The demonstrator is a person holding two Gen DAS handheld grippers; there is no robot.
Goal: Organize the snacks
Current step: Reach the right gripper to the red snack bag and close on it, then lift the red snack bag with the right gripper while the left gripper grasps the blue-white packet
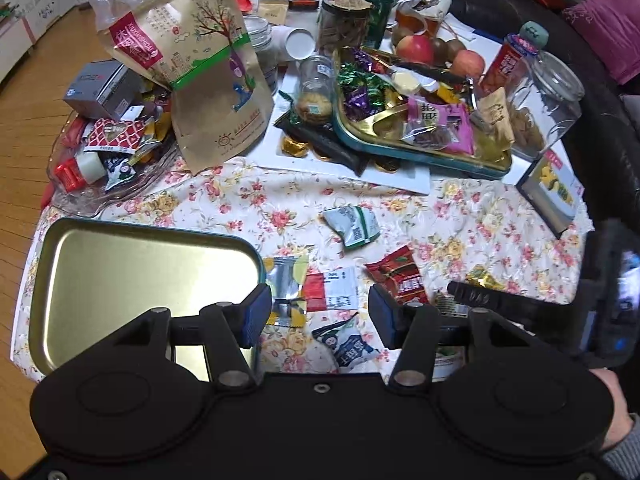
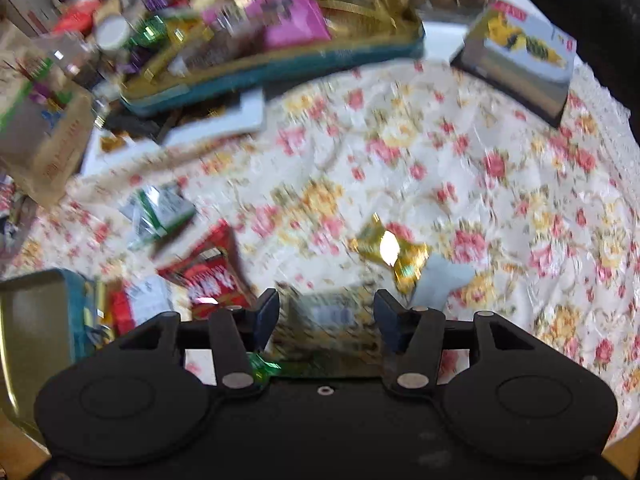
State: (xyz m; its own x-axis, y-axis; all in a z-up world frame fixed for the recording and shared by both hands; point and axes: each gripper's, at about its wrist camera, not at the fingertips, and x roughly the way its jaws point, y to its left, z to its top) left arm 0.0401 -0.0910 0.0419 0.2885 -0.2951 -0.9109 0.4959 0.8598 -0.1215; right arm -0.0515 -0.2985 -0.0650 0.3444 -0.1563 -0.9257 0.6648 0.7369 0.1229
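Step in hand, as I read it: gathering loose snack packets off the floral cloth [image 1: 460, 216] into the empty tin lid [image 1: 132, 276].

Landmark is the lid. Just beside its right edge lie a silver-yellow packet [image 1: 286, 280] and a red-white packet [image 1: 332, 290]; a blue-white packet [image 1: 348, 346] sits below those. A red packet [image 1: 396, 278] and a green-white packet [image 1: 352, 226] lie further right, apart from the lid.

Left gripper [image 1: 316, 312] hangs over the silver-yellow and red-white packets, jaws spread, nothing pinched.

Right gripper [image 2: 326, 318]: the view is blurred. Its jaws stand apart with a yellowish packet [image 2: 332, 328] between them; whether the pads press it I cannot tell. A gold candy [image 2: 390, 250] lies just beyond it.

Next move, my guess: lower the left gripper, close on one packet by its edge, then carry it to the lid. The packets overlap, so it could grab two.

Writing: the big kraft bag [image 1: 200, 68] behind the lid has a red label with Chinese characters and small Latin letters, not legible. The packet print is too small to read.
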